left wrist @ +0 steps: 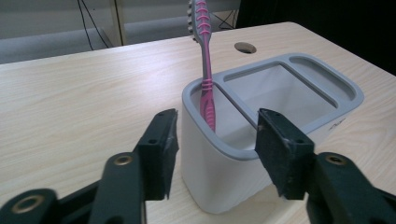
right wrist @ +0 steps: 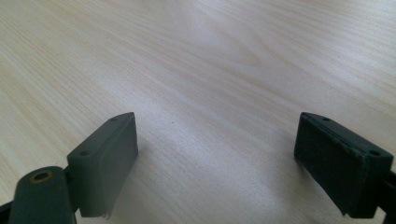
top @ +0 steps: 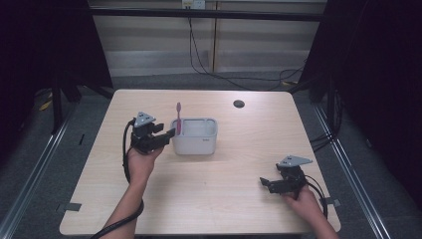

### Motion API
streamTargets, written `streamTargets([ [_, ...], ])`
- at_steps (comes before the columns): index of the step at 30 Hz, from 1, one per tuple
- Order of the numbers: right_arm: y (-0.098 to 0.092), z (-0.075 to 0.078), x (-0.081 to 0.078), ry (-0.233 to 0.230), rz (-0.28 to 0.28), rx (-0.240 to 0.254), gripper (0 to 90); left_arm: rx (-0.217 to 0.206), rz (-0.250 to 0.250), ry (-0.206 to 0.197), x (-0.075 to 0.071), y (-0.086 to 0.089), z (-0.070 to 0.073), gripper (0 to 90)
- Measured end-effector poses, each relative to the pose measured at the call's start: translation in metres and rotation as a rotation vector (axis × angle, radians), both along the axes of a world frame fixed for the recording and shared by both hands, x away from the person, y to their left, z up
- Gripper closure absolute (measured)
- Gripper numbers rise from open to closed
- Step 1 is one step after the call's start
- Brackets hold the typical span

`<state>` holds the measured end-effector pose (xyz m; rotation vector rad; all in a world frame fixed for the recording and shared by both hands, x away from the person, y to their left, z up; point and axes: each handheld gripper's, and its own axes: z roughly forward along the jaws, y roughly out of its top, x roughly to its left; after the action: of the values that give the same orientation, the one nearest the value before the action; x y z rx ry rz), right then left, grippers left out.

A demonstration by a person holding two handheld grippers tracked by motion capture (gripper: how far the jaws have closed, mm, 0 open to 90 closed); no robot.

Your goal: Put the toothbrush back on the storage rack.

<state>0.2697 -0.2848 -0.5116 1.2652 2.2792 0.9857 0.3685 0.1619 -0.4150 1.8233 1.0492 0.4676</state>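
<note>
A light wooden table [top: 214, 199] with rounded corners is seen from above, and a small dark round hole [top: 239, 104] is set near its far edge. On the middle of the table a white organizer box [top: 195, 141] with a grey rim is placed; in the left gripper view its rim [left wrist: 243, 151] is seen to divide it into one narrow compartment at the near end, one wide compartment in the middle and one narrow compartment at the far end. The left gripper [top: 166, 134] is held just beside the left end of this box, and its jaws are spread apart, with the near corner of the box seen between them but not pressed by the pads [left wrist: 161, 149]. The right gripper [top: 264, 183] is kept well apart from the box, near the right front part of the table, and its jaws are also spread wide over the bare wood, with nothing between them. A pink toothbrush [left wrist: 207, 91] with grey bristles is standing in the narrow near compartment, head upward and slightly tilted, leaning on the grey rim, and it is touched by neither gripper.
</note>
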Motion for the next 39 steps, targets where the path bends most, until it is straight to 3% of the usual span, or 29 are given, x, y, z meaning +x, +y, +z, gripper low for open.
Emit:
streamTargets([
  [14,0.000,0.000,0.000,0.000,0.000,0.000,12.8,0.010,-0.006,0.008,0.000,0.007,0.001,28.1],
  [39,0.000,0.000,0.000,-0.001,-0.001,-0.001,12.7,0.028,-0.022,0.013,-0.011,0.020,0.001,26.4],
])
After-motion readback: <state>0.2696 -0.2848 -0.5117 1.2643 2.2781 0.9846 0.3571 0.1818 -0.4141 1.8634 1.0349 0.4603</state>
